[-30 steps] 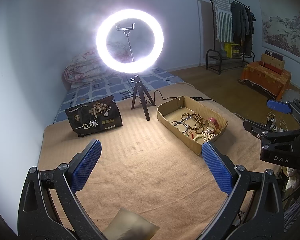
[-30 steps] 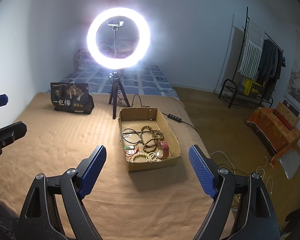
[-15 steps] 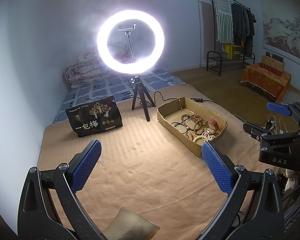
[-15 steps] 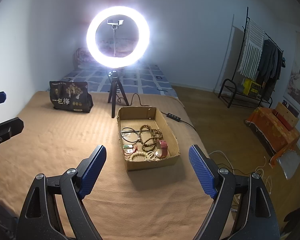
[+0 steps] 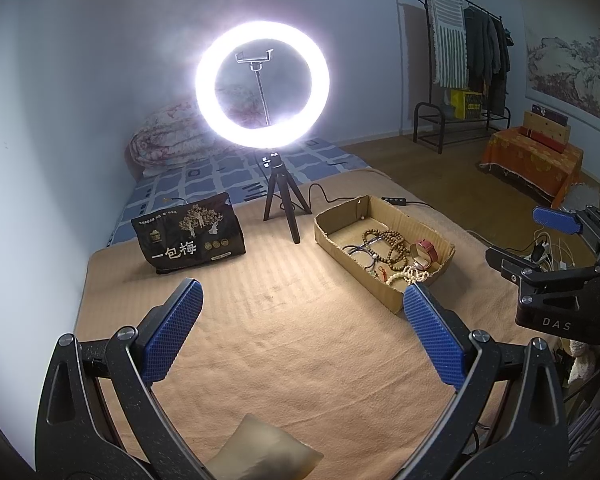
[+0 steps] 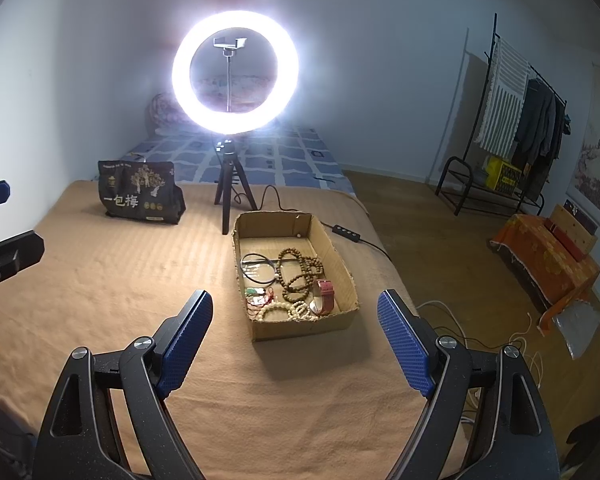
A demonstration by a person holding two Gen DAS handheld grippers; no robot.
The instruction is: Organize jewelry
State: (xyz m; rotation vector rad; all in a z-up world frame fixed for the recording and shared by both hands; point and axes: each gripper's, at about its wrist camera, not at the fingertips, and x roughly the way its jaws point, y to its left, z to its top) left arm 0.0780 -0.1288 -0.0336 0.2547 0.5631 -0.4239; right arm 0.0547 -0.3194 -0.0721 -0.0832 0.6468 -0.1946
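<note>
A shallow cardboard box [image 6: 340,256] lies on the tan blanket and holds jewelry: a brown bead necklace [image 6: 298,274], a black cord necklace [image 6: 256,268], white bead bracelets [image 6: 284,310] and a red-strap watch [image 6: 325,294]. The box also shows in the left wrist view [image 5: 404,216]. My right gripper [image 6: 296,344] is open and empty, just short of the box's near end. My left gripper [image 5: 302,332] is open and empty, left of the box. The right gripper also appears at the right edge of the left wrist view [image 5: 540,248].
A lit ring light [image 6: 235,76] on a small tripod stands behind the box, its cable running off right. A black printed bag [image 6: 140,198] stands at back left. A tan cushion [image 5: 260,456] lies under my left gripper. The bed edge drops to a wooden floor on the right.
Both grippers have drifted slightly; the box sits a little lower and nearer in the right wrist view. Both stay open and empty.
</note>
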